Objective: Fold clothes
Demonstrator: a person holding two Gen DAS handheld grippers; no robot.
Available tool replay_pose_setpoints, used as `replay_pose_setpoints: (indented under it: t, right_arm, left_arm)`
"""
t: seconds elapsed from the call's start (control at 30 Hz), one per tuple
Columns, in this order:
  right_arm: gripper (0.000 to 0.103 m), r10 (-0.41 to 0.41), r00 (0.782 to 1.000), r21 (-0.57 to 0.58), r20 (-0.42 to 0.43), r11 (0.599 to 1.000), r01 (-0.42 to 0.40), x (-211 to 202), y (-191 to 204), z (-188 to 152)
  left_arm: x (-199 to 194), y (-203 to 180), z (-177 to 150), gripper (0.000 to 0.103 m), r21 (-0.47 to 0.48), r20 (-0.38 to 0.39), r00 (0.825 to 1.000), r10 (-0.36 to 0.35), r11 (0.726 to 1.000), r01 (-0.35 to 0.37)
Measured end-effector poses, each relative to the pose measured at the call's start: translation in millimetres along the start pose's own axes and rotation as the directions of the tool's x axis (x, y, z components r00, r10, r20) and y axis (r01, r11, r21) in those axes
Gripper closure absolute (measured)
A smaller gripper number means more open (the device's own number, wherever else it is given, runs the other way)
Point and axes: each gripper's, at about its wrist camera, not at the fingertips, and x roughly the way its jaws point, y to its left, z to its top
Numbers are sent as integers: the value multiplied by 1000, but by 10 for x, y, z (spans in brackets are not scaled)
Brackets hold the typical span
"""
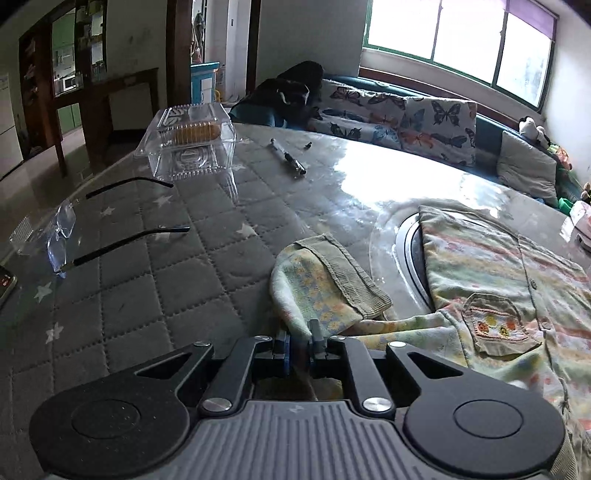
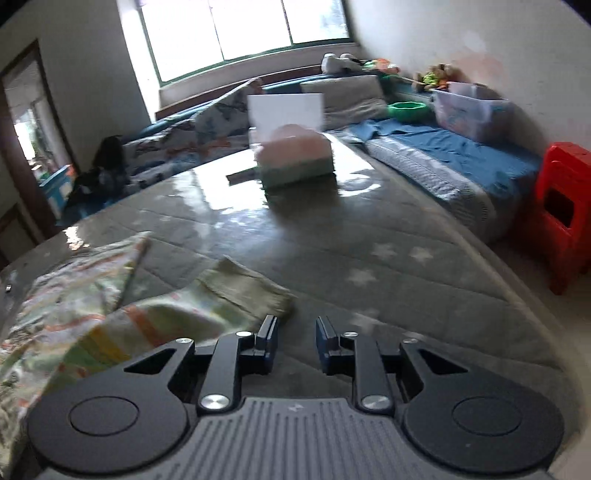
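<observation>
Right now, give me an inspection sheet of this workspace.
Surface: quilted grey star-print table cover under glossy clear film.
Job's things: pastel child's shirt lying open, left sleeve bunched.
Clutter: glasses, clear food box, pen, tissue box.
Grippers: left gripper fingers pinched on the shirt's sleeve cloth; right gripper fingers apart, nothing between them.
Cables: nothing seen.
Surroundings: window, butterfly cushions, red stool.

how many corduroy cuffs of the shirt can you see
2: one cuff folded over left of the shirt body, one cuff on the sleeve just ahead of the right tool.
</observation>
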Motion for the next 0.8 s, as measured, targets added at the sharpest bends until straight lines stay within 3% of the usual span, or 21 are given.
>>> replay_pose_setpoints:
  t: [0.07, 0.17, 0.37, 0.73, 0.8]
  right_arm:
    - [79, -12, 1000, -11, 23, 1000, 13, -67, 26, 26]
    - [70, 35, 998, -29, 45, 999, -34, -75, 172, 103]
    - [70, 122, 992, -101, 11, 988, -121, 274, 676, 300]
    - [70, -2, 993, -160, -115, 987, -16, 1015, 1074, 351]
    - [80, -20, 994, -184, -105, 983, 0, 1015, 1092, 329]
  left_arm:
    - [4, -6, -2, 89, 6, -3, 1000, 8, 1000, -8]
    - [13, -12, 0, 89, 9, -4, 1000, 14, 1000, -14]
    - [21, -27, -3, 87, 7, -5, 1000, 17, 1000, -17]
    - [67, 22, -16, 82, 5, -14, 1000, 7, 1000, -7]
    - [69, 20, -14, 82, 6, -14, 1000, 7, 1000, -7]
